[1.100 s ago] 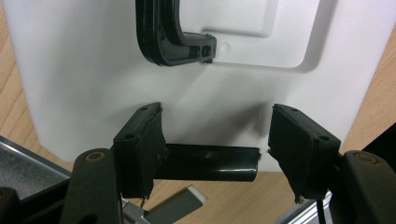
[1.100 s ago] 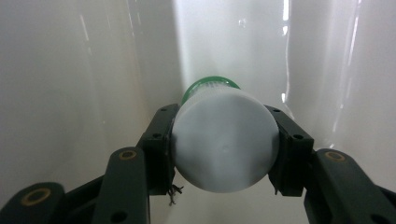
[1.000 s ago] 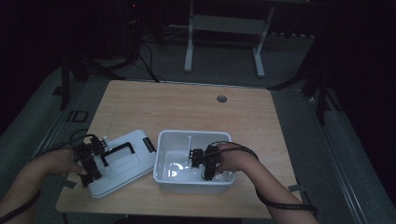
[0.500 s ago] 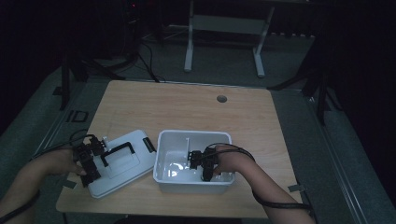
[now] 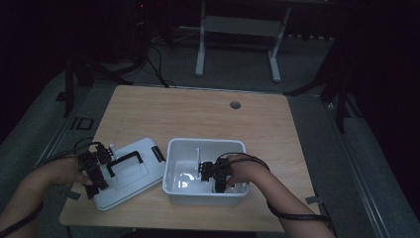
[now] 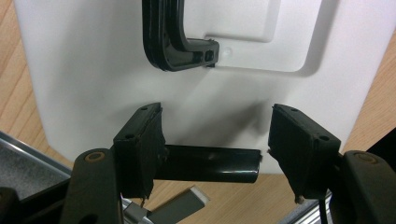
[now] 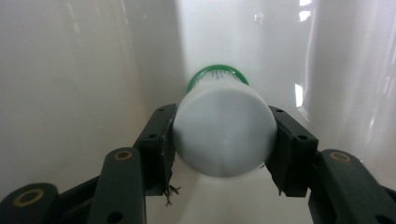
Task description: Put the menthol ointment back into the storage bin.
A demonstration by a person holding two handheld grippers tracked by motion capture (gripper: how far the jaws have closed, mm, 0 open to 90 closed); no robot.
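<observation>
A white bottle with a green cap (image 7: 223,135) is seen in the right gripper view, lying end-on between the two black jaws of the right hand-held gripper (image 7: 223,149). Both pads lie against its sides, so the bottle is gripped, although the jaws have just been opening slightly. The green cap points away from the camera, toward the far wall of a white bin (image 5: 233,146). In the high view, the right hand-held gripper (image 5: 216,174) is reached down inside this bin, which stands on the wooden worktop (image 5: 198,114) toward its near edge, at about 6 o'clock.

At 9 o'clock from the bin, just beside it, a white lid (image 5: 131,171) is laid flat on the worktop, with a black handle (image 5: 124,161) on its top. The left hand-held gripper (image 5: 94,171) is held at the lid's left edge. In the left gripper view, its jaws (image 6: 215,144) are set well apart over the lid (image 6: 93,70), and a black bar (image 6: 210,165) lies between them at the lid's edge; one pad touches its end, while a small gap is left at the other. The left hand-held gripper is therefore open. The curved end of the handle (image 6: 173,42) is seen at 12 o'clock from the jaws.
</observation>
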